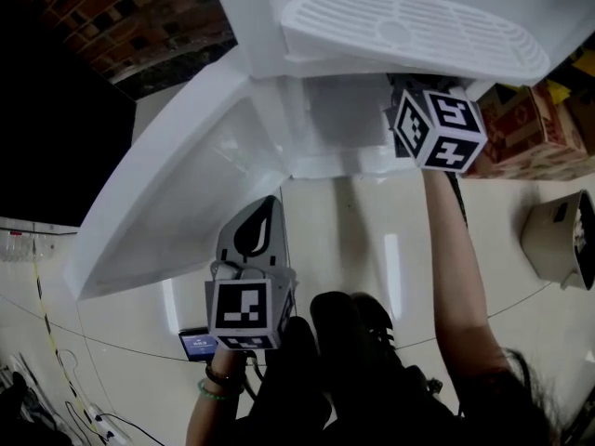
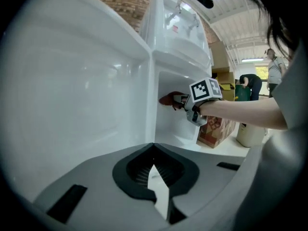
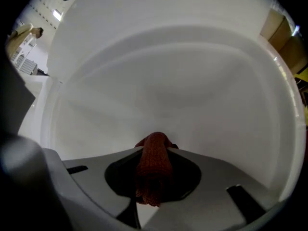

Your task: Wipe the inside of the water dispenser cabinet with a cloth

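The white water dispenser (image 1: 372, 26) stands with its lower cabinet (image 1: 339, 119) open and its door (image 1: 177, 184) swung out to the left. My right gripper (image 3: 154, 150) is inside the cabinet, shut on a red cloth (image 3: 154, 165) whose end rests against the white back wall (image 3: 168, 76). Its marker cube (image 1: 437, 128) shows at the cabinet mouth. The left gripper view shows the red cloth (image 2: 168, 99) in the cabinet opening. My left gripper (image 1: 265, 214) hangs low in front of the open door, shut with nothing in it, its tips (image 2: 154, 147) pointed at the door's hinge edge.
Cardboard boxes (image 1: 530, 128) stand to the right of the dispenser and a pale bin (image 1: 562, 240) sits on the floor further right. A small device (image 1: 198, 345) and cables (image 1: 56, 379) lie on the floor at the lower left. People (image 2: 274, 66) stand far behind.
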Available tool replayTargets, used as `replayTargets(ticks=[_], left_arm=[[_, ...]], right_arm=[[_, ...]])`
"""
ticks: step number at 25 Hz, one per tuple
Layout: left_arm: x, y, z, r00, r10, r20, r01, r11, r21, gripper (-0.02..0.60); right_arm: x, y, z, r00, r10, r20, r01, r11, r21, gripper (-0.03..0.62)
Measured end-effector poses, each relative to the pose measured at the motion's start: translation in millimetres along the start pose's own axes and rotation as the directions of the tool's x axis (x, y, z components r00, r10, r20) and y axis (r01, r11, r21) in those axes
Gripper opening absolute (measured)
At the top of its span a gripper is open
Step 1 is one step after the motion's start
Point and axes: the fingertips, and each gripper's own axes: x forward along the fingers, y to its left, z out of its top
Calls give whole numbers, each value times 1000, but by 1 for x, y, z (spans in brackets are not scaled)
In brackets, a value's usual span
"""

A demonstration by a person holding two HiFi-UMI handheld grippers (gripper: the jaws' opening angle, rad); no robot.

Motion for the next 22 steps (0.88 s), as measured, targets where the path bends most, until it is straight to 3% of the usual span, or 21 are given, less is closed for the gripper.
replayTargets(ticks=[3,5,9,16,19,22], left_arm=[[-1,-17,28,998,-33,57,33,999,0,2],[-4,-25,28,997,-56,51,56,998,-13,2],[-6,-29,18,998,-58,18,60,994,-90,2],[-7,-28,14,999,-44,6,44,996,-74,2],[-7,-26,10,999,-43,2,43,997,-59,2],[-8,-26,9,999,-34,-1,34,998,-55,2]], right_arm=[[3,-3,8,1000,-2,25,1,999,46,76],[6,-2,-7,1000,-2,-6,3,999,51,77],[10,5,-61,991,0,-137,2,1000,13,75],[-5,13,-154,931,-12,-365,14,1000,3,75],[-7,11,-161,923,-13,-384,11,1000,-9,75],[-8,9,-145,938,-20,-346,16,1000,-15,75]])
